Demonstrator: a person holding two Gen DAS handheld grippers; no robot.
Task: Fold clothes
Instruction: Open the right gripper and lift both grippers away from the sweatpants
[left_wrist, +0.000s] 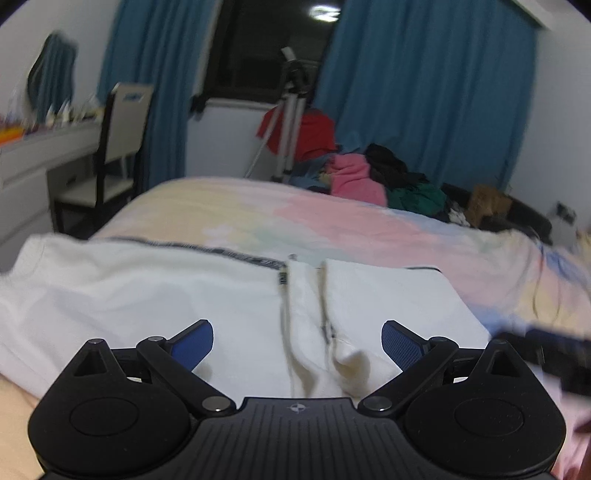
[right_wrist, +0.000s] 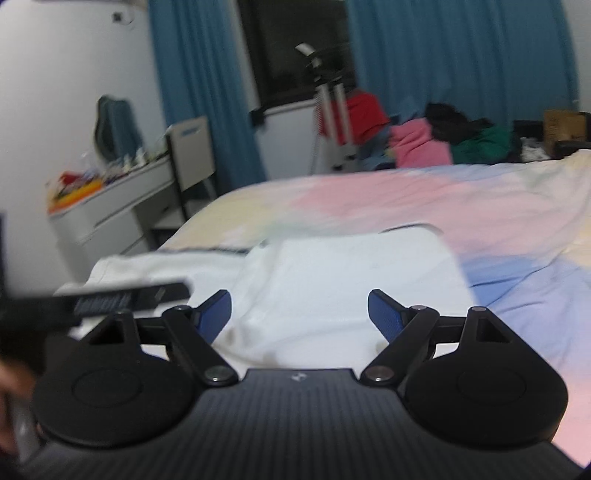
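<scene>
Both claws agape, empty, above white garment (left_wrist: 166, 295) on bed (left_wrist: 332, 218).

Plenty of open bedspread (left_wrist: 332, 218) sat mid-frame beyond the white garment (left_wrist: 147, 295), nothing on it. Upper right was blocked by a heap of clothes (left_wrist: 369, 173), with a tripod (left_wrist: 284, 122) behind. The chair (left_wrist: 122, 136) and dresser (left_wrist: 37, 162) crowded the left edge.

Blue curtains (left_wrist: 424, 92) flank a dark window (left_wrist: 273, 44); white desk (right_wrist: 110, 206) left.
</scene>
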